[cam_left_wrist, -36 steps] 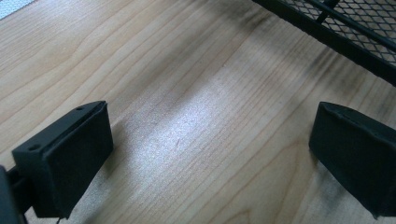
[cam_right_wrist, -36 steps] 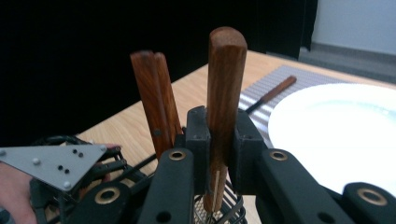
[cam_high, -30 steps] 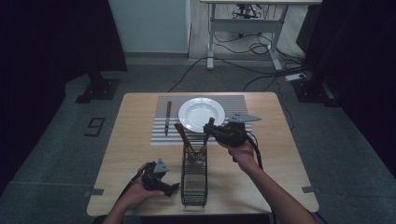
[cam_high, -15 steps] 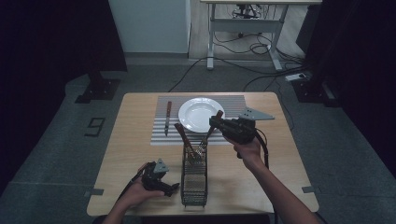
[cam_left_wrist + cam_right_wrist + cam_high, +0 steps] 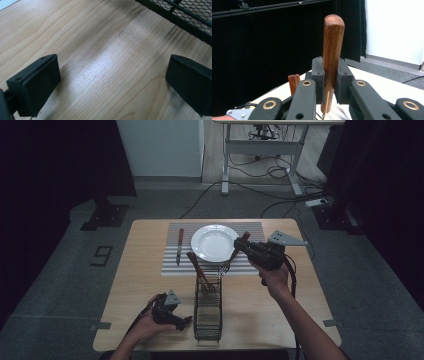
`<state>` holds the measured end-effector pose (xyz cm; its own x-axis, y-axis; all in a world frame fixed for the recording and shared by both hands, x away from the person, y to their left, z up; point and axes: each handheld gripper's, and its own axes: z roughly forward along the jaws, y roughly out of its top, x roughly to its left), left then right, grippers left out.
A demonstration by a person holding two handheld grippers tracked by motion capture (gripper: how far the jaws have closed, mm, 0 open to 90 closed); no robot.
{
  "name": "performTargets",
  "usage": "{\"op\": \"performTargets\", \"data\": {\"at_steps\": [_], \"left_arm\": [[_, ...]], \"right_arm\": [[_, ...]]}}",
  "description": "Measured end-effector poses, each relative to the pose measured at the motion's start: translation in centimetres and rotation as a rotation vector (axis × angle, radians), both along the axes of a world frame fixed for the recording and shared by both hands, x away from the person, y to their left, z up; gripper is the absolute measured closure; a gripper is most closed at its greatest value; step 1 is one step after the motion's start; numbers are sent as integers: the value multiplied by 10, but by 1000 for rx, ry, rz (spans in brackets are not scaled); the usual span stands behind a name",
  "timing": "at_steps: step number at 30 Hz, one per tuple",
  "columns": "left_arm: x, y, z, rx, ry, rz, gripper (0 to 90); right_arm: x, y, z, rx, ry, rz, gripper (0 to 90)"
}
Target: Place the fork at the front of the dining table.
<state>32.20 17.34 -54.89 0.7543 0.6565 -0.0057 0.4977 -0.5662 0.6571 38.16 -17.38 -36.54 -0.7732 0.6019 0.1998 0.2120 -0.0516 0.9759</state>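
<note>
- Overhead, the right gripper (image 5: pixel 243 246) pinches a wooden-handled fork (image 5: pixel 231 258), tines hanging below its fingers beside the white plate (image 5: pixel 214 242) on the striped mat (image 5: pixel 250 265); the wire basket (image 5: pixel 208 307) stands nearer the person on the pale wooden worktop (image 5: pixel 145 270), above grey carpet, cables and black curtains.
- Low beside that basket, the left gripper (image 5: pixel 186 322) rests.
- Left gripper view: left gripper (image 5: pixel 112 82) fingers spread wide over bare wood grain, basket mesh beyond the right finger.
- Right gripper view: right gripper (image 5: pixel 329 82) fingers clamp the fork handle (image 5: pixel 332 50) upright; another wooden handle (image 5: pixel 293 83) stands left of them, against black curtain and white wall.
</note>
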Motion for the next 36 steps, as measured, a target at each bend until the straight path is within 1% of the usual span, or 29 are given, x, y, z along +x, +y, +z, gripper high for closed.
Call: {"op": "performTargets", "data": {"at_steps": [4,7,12,14,19,26,36], "left_arm": [[0,0,0,0,0,0,0],[0,0,0,0,0,0,0],[0,0,0,0,1,0,0],[0,0,0,0,0,0,0],[0,0,0,0,0,0,0],[0,0,0,0,1,0,0],[0,0,0,0,1,1,0]], "right_arm": [[1,-4,1,-6,-10,-18,805],[1,-7,1,-5,-7,-24,805],[5,-12,-1,-13,2,-54,805],[6,-14,-2,-15,-2,-72,805],[9,-16,-6,-42,-6,-99,805],[15,-21,-12,-69,14,-126,805],[26,-31,-24,-101,48,-187,805]]}}
